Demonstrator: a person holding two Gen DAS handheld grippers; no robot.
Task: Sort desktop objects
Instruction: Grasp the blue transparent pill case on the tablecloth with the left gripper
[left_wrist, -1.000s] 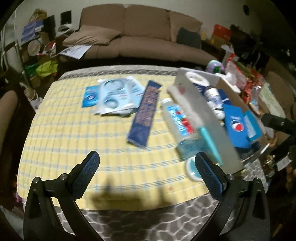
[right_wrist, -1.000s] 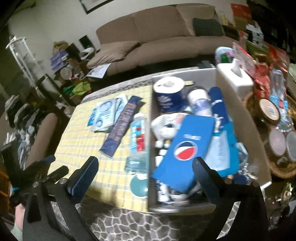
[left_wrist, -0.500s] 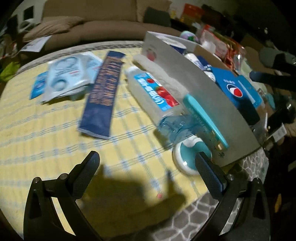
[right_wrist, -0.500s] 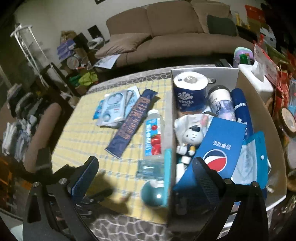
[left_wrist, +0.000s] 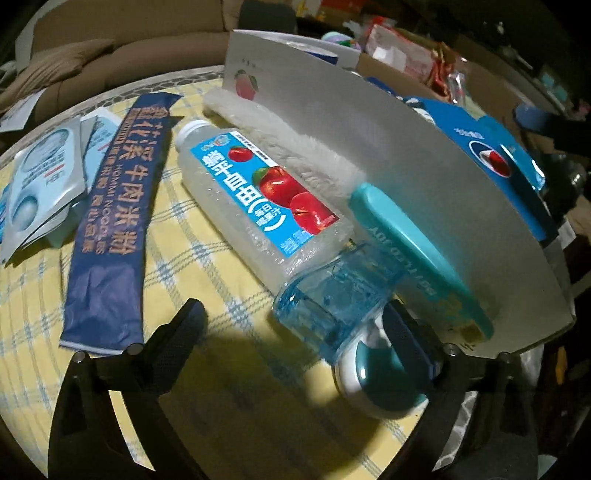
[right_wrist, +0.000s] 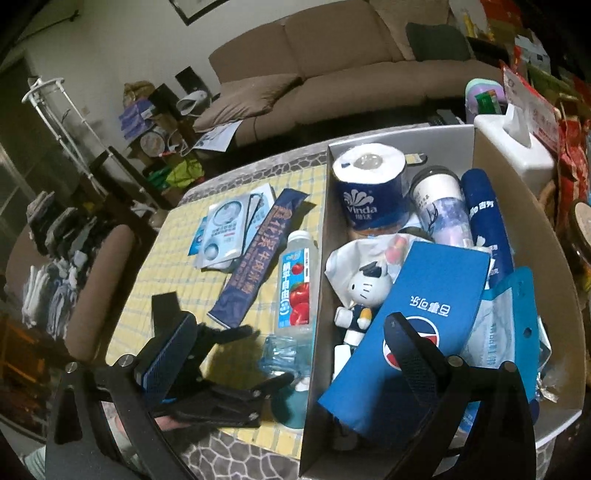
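My left gripper (left_wrist: 295, 328) hangs low over the yellow tablecloth, its jaws closing. A clear blue plastic piece (left_wrist: 340, 291) lies between them, and the left pad is still apart from it. A teal and white round base (left_wrist: 376, 380) sits by the right finger. A teal-handled fluffy brush (left_wrist: 406, 240) leans on the cardboard box wall (left_wrist: 424, 184). An apple drink bottle (left_wrist: 258, 195) lies beside it. In the right wrist view my right gripper (right_wrist: 291, 343) stands open above the box wall (right_wrist: 321, 258), holding nothing, with the left gripper (right_wrist: 258, 358) below it.
A dark blue noodle packet (left_wrist: 114, 229) and face mask packets (left_wrist: 44, 177) lie left of the bottle. The box holds a toilet roll (right_wrist: 369, 184), a cat figure (right_wrist: 369, 284) and a blue Pepsi carton (right_wrist: 424, 295). A tissue box (right_wrist: 513, 147) stands behind and a chair (right_wrist: 103, 288) at the left.
My left gripper has dropped and moved right, close to the blue piece and bottle, and rolled a little. The right gripper has shifted slightly, now looking down on the box.
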